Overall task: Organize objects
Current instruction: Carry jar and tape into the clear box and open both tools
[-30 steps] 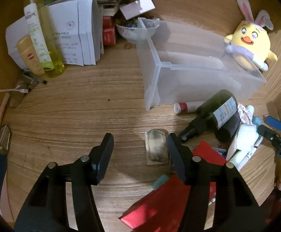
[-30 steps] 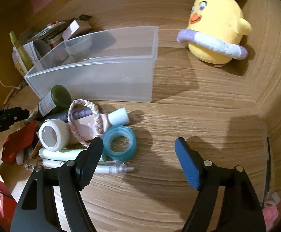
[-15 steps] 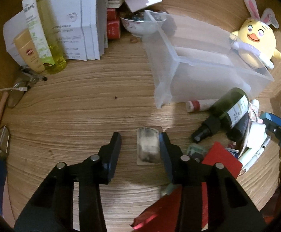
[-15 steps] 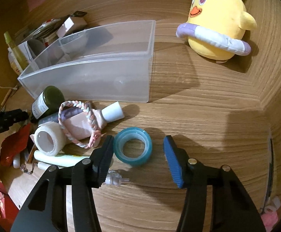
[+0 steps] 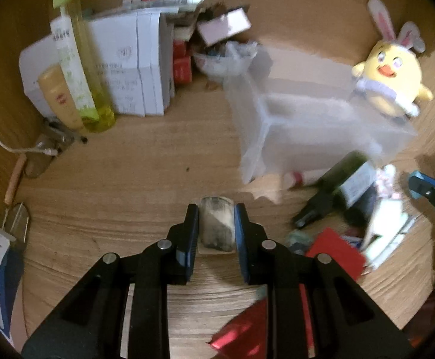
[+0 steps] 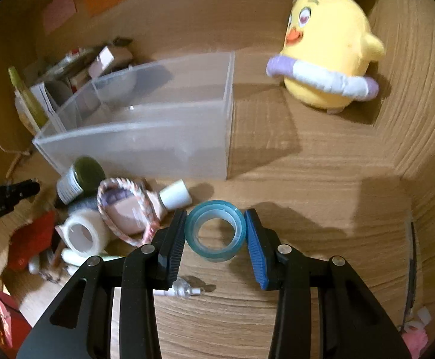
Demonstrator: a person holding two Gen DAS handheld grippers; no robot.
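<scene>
My left claw [image 5: 216, 224] has just been closing and seems clamped on the grey block [image 5: 217, 224]; my right claw [image 6: 216, 233], also closing, brackets the blue tape roll [image 6: 215, 229] near the clear bin [image 6: 145, 137], apparently gripping.

Left gripper [image 5: 216, 228] jaws just closed onto grey block [image 5: 217, 224], right gripper [image 6: 216, 233] jaws onto blue tape roll [image 6: 215, 229]

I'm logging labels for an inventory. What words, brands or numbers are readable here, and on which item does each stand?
No text can be read as it stands.
tall yellow-green bottle: printed label, too blurred.
white paper boxes: small print and a round logo, too blurred.
beige tube: red mark, too blurred.
dark green bottle: white label, print too small.
</scene>
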